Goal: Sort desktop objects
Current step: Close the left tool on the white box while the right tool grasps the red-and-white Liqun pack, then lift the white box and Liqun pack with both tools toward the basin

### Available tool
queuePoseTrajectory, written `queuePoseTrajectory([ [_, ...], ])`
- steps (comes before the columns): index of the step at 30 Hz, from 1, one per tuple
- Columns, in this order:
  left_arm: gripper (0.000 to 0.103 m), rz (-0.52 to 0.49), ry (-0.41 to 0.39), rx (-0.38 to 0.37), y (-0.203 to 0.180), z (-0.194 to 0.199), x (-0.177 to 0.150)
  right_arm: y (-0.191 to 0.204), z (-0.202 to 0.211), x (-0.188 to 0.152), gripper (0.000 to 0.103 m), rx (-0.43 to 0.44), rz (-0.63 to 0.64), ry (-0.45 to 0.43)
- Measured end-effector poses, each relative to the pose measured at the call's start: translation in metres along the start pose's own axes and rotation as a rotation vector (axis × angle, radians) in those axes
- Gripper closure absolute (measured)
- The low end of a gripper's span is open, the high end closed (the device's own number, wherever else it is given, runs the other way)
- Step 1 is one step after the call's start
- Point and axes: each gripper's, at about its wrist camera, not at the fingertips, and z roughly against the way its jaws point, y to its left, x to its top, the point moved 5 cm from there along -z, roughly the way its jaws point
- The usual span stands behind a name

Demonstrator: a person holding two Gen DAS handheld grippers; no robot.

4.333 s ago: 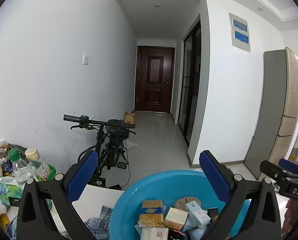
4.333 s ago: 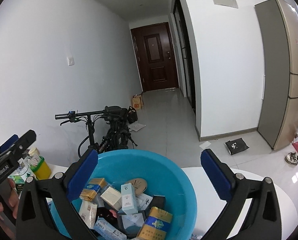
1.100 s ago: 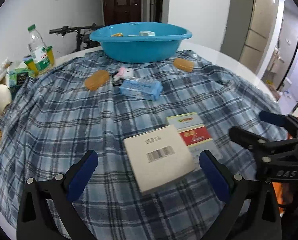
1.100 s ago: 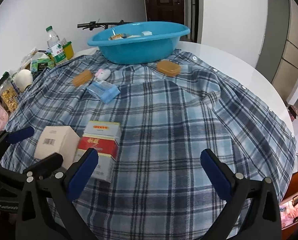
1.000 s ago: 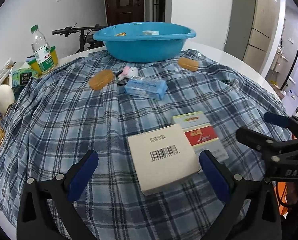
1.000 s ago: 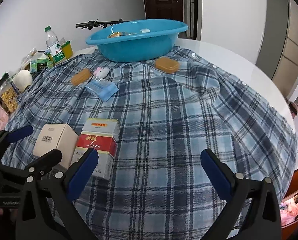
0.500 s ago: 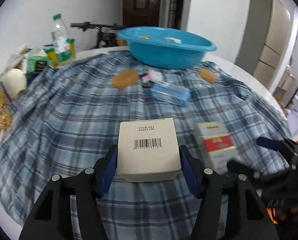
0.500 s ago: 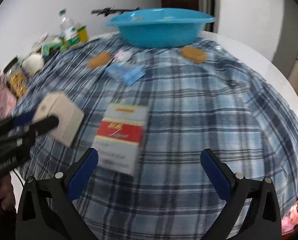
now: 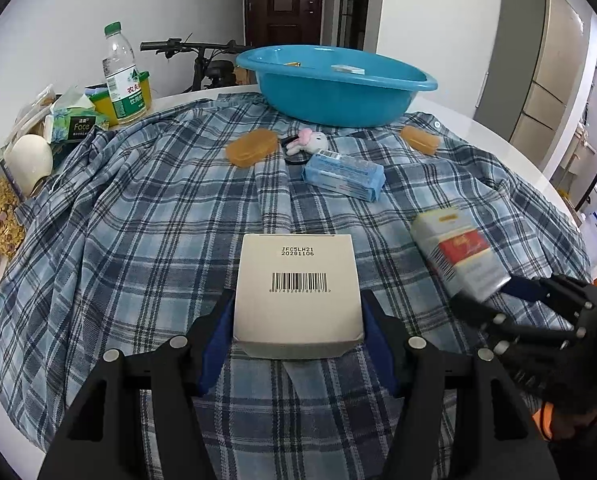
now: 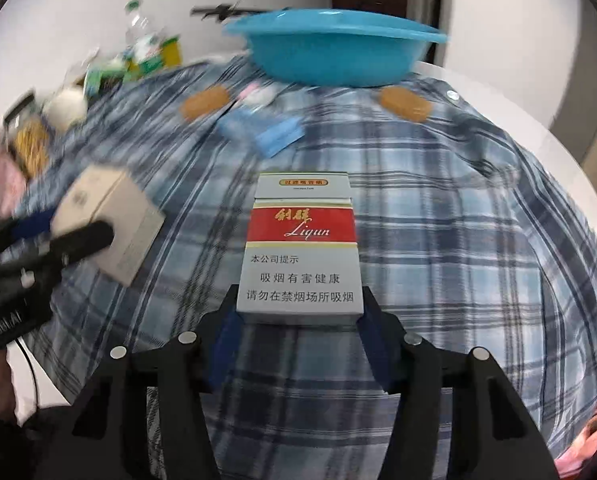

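My left gripper (image 9: 298, 336) is shut on a white box with a barcode (image 9: 296, 288) and holds it above the plaid cloth (image 9: 138, 240). My right gripper (image 10: 298, 320) is shut on a red and white cigarette carton (image 10: 302, 248), also lifted. The carton shows at the right in the left wrist view (image 9: 456, 256), and the white box at the left in the right wrist view (image 10: 110, 224). A blue basin (image 9: 334, 84) with small boxes inside stands at the far side of the table.
On the cloth lie two orange soap bars (image 9: 252, 152) (image 9: 420, 140), a small plush toy (image 9: 308, 142) and a blue tissue pack (image 9: 342, 174). A water bottle (image 9: 122, 76), tissue box (image 9: 76, 120) and snack bags crowd the left edge. A bicycle stands behind.
Both grippers closed: the left took the white box, the right took the cigarette carton. Both items are lifted off the cloth, and the right view is blurred by motion.
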Motion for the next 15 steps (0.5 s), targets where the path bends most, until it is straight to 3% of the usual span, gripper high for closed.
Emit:
queuePoseTrajectory([
  [7, 0.04, -0.023, -0.001, -0.008, -0.01, 0.0, 0.0, -0.016, 0.001, -0.003, 0.048, 0.028, -0.069, 0.01],
  [11, 0.039, -0.041, 0.004, -0.003, -0.016, -0.005, 0.0, -0.01, -0.002, -0.002, 0.034, 0.03, -0.052, 0.007],
  [15, 0.036, -0.004, 0.042, -0.026, -0.012, -0.019, -0.001, -0.003, -0.007, -0.001, 0.034, -0.045, 0.007, -0.006],
])
